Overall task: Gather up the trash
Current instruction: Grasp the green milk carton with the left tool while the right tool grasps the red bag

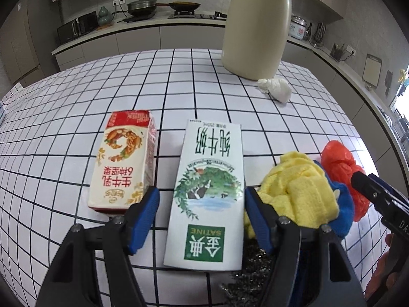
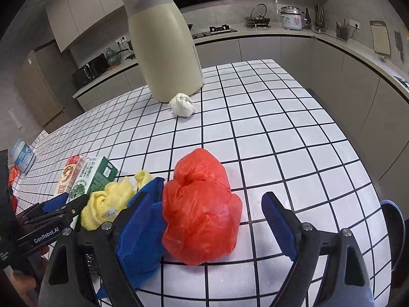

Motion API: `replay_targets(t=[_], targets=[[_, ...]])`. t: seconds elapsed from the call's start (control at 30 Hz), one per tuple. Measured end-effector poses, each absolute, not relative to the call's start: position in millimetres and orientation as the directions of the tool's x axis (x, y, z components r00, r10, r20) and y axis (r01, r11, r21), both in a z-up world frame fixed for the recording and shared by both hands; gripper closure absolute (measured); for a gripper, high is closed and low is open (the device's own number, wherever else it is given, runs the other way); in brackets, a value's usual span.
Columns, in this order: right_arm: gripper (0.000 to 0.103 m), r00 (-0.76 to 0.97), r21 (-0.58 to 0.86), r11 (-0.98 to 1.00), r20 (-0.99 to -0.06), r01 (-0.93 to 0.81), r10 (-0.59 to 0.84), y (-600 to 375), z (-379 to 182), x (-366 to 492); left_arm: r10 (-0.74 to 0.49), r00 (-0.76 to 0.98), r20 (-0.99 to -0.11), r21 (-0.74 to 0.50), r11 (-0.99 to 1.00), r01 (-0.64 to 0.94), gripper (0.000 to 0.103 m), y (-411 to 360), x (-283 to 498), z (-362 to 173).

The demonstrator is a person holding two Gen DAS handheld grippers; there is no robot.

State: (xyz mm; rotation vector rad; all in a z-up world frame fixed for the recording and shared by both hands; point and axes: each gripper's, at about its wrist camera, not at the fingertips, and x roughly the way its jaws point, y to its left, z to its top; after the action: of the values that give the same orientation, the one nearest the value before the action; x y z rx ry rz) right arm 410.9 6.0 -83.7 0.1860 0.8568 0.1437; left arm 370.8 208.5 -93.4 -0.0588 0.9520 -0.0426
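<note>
A white and green milk carton point(image 1: 208, 194) lies flat on the tiled table between the open fingers of my left gripper point(image 1: 202, 217); the pads stand beside it, apart from its sides. A red and white carton point(image 1: 125, 161) lies just left of it. My right gripper point(image 2: 212, 227) is open around a crumpled red plastic bag point(image 2: 202, 209), which also shows in the left wrist view point(image 1: 342, 168). A crumpled white tissue point(image 2: 182, 105) lies by the jug; it also shows in the left wrist view point(image 1: 276, 88).
A tall cream jug point(image 2: 163, 43) stands at the far side. Yellow cloth point(image 1: 299, 186) and blue cloth point(image 2: 143, 232) lie between the carton and the bag, with steel wool point(image 1: 250, 268) below. A small tub point(image 2: 23, 156) sits at the far left. The table edge point(image 2: 378, 184) runs on the right.
</note>
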Motion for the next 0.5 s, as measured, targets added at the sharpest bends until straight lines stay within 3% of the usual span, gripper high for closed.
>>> replay_targets(t=[0.2, 0.27, 0.4, 0.43, 0.5], targets=[[0.015, 0.623, 0.234, 0.972, -0.756, -0.033, 0.203, 4.2, -99.2, 419.3, -0.073, 0.559, -0.826, -0.082, 0.997, 0.009, 0.037, 211.3, 374.4, -104.5], [0.026, 0.618, 0.238, 0.971, -0.757, -0.039, 0.210, 5.4, -101.1, 420.8, -0.083, 0.557, -0.826, -0.093, 0.996, 0.010, 0.045, 211.0, 374.7, -106.3], [0.029, 0.592, 0.250, 0.967, -0.771, -0.056, 0.234, 9.4, -108.4, 425.7, -0.073, 0.570, -0.818, -0.076, 0.997, 0.017, 0.047, 207.6, 371.2, -107.5], [0.033, 0.591, 0.252, 0.966, -0.771, -0.055, 0.235, 9.2, -109.2, 425.6, -0.072, 0.572, -0.817, -0.077, 0.997, 0.016, 0.047, 207.8, 371.4, -107.2], [0.054, 0.582, 0.262, 0.963, -0.774, -0.066, 0.250, 9.5, -110.8, 425.7, -0.073, 0.578, -0.813, -0.081, 0.997, 0.012, 0.048, 208.1, 370.4, -107.0]])
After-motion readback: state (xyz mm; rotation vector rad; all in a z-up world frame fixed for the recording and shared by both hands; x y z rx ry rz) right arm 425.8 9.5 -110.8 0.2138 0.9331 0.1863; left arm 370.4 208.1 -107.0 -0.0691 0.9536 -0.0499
